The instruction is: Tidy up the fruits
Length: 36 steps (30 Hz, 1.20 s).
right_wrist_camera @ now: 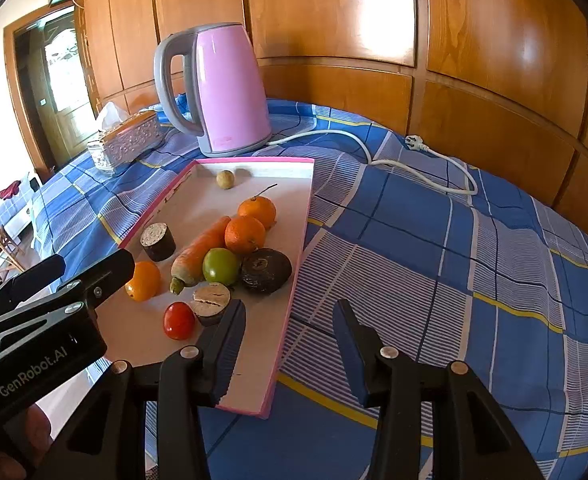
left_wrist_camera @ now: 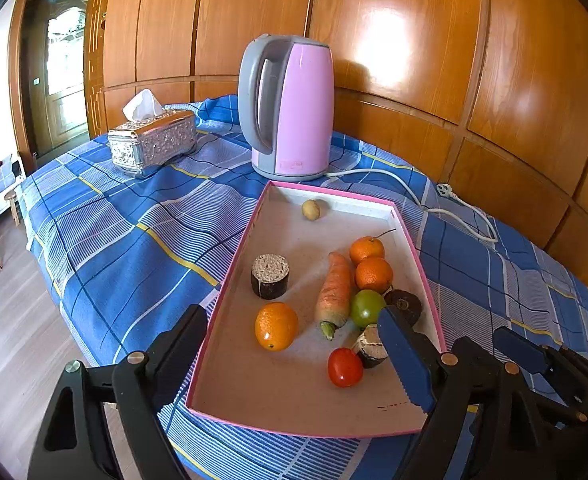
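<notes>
A pink-rimmed tray on the blue checked cloth holds an oval orange, a carrot, two tangerines, a green tomato, a red tomato, a dark round fruit, two dark cut stubs and a small yellowish fruit. My left gripper hangs open over the tray's near end, its fingers wide on either side of the oval orange and gripping nothing. My right gripper is open and empty above the tray's right rim.
A pink kettle stands behind the tray, its white cord and plug trailing right. A silver tissue box sits at the back left. Wooden panels back the table, and the floor drops off on the left.
</notes>
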Each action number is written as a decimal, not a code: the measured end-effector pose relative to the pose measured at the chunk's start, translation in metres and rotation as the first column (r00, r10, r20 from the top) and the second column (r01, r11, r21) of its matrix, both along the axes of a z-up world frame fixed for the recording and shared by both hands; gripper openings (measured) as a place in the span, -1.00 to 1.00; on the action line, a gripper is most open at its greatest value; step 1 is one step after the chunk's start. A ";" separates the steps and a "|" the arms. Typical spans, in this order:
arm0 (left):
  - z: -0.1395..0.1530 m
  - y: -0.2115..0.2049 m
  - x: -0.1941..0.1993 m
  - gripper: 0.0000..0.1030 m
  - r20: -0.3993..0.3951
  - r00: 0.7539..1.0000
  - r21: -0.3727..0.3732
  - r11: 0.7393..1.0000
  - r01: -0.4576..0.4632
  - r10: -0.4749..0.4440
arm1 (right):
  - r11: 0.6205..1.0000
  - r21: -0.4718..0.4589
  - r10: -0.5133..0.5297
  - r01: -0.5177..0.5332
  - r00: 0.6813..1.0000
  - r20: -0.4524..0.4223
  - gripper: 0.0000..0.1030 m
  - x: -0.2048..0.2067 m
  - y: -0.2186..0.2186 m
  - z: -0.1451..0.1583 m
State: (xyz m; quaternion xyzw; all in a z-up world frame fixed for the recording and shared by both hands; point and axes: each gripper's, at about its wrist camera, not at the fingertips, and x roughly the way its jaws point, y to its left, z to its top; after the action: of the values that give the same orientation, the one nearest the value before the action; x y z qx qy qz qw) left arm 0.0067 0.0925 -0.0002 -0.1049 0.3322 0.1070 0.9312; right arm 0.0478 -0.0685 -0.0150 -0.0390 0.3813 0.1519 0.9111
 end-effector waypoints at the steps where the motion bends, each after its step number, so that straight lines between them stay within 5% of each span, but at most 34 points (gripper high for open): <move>1: 0.000 0.000 0.000 0.70 0.000 1.000 0.000 1.000 0.000 0.000 | 1.000 0.000 0.000 0.000 1.000 0.000 -0.11 0.000 0.000 0.000; 27: 0.001 0.002 -0.003 0.71 -0.003 1.000 -0.007 1.000 -0.002 0.002 | 1.000 0.000 0.003 -0.003 1.000 0.000 -0.11 -0.001 0.001 -0.001; 36: 0.003 -0.001 -0.004 0.85 0.013 1.000 0.023 1.000 -0.009 0.009 | 1.000 -0.002 0.004 -0.004 1.000 0.000 -0.11 -0.001 0.000 -0.001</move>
State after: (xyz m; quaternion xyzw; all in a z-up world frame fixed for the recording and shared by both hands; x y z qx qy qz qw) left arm 0.0031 0.0912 0.0032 -0.0963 0.3244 0.1144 0.9340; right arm 0.0472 -0.0681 -0.0161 -0.0407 0.3815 0.1536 0.9106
